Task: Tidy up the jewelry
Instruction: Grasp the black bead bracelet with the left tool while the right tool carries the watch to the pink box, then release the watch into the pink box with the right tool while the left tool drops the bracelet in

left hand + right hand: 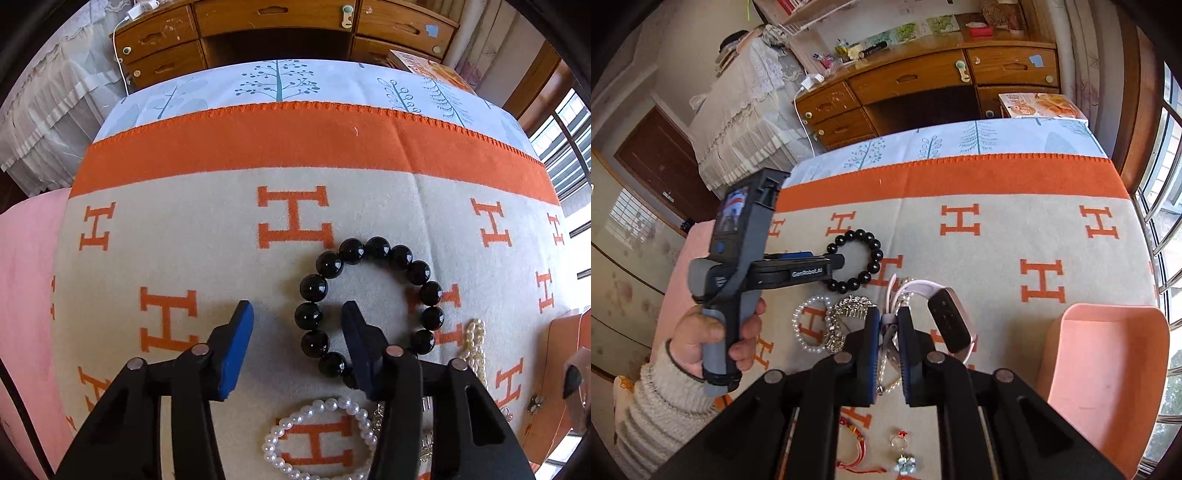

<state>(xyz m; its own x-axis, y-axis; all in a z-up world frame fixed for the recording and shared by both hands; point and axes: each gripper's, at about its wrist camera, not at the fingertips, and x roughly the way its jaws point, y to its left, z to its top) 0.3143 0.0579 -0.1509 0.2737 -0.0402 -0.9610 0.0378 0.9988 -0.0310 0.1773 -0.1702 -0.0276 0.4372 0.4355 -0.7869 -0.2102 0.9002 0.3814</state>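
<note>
A black bead bracelet [369, 306] lies on the H-patterned blanket [207, 229]; it also shows in the right wrist view [864, 258]. My left gripper [297, 314] is open, its right finger inside the bracelet's ring and its left finger outside. My right gripper [888, 325] is shut on the strap of a pink-white smartwatch [945, 317] and holds it above the blanket. A white pearl bracelet [314, 435] and a pearl strand [476, 347] lie close by.
A pink tray [1108, 369] stands at the right. A rhinestone comb [846, 314], a red cord bracelet [853, 443] and a ring [899, 437] lie on the blanket. A wooden desk [923, 85] is beyond the bed.
</note>
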